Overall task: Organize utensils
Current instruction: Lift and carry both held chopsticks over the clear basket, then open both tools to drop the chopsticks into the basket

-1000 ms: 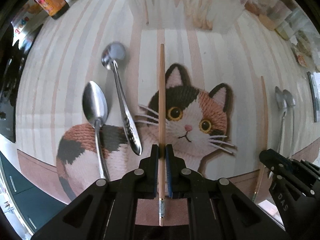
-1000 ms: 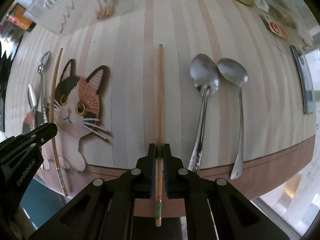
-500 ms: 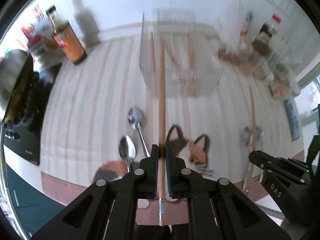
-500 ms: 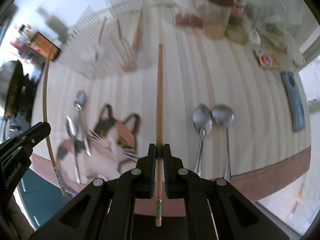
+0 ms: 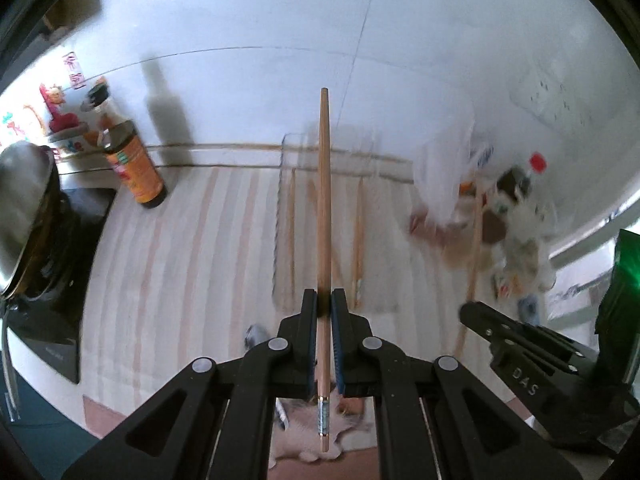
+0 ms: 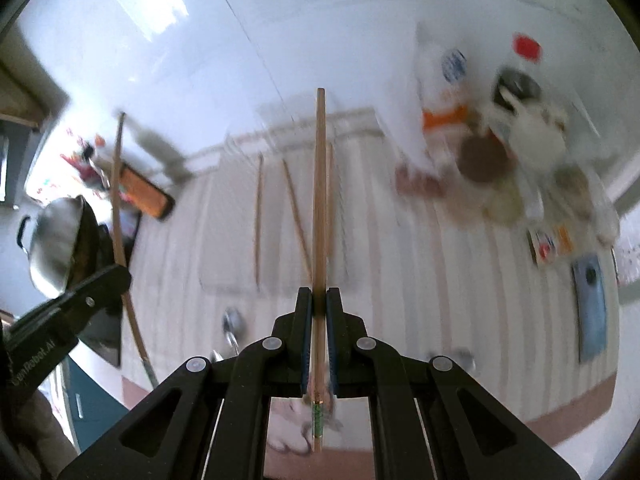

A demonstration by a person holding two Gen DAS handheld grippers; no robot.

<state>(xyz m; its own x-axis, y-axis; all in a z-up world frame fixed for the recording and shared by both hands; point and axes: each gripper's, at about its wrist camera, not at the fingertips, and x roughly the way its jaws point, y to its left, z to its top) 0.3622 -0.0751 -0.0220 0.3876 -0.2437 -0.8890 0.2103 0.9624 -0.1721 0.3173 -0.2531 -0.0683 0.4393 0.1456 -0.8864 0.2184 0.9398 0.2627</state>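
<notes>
Both tongs are clenched, each on one chopstick. The left tongs (image 5: pixel 325 312) grip a chopstick (image 5: pixel 324 200) near its decorated butt end, the long tapered shaft projecting forward past the jaws; the right tongs (image 6: pixel 319 308) hold a second chopstick (image 6: pixel 320 192) in the same manner. Both sticks are clear of the striped worktop (image 5: pixel 180 264) and point toward a clear box (image 5: pixel 320 232) by the wall, which already holds several chopsticks. Spoons (image 6: pixel 231 322) lie on the worktop below, largely hidden by the tongs and blurred. Judgement: the chopsticks are light, stiff, smooth wood, thin enough to pivot or slide between flat pads. The hold near the thick end leaves a long free lever, so any knock of the tip on the box rim could swing the stick out of line. A grip nearer mid-length would be steadier, though the present one suits lowering tip-first. A sauce bottle (image 5: pixel 134 168) stands well left of the box.
</notes>
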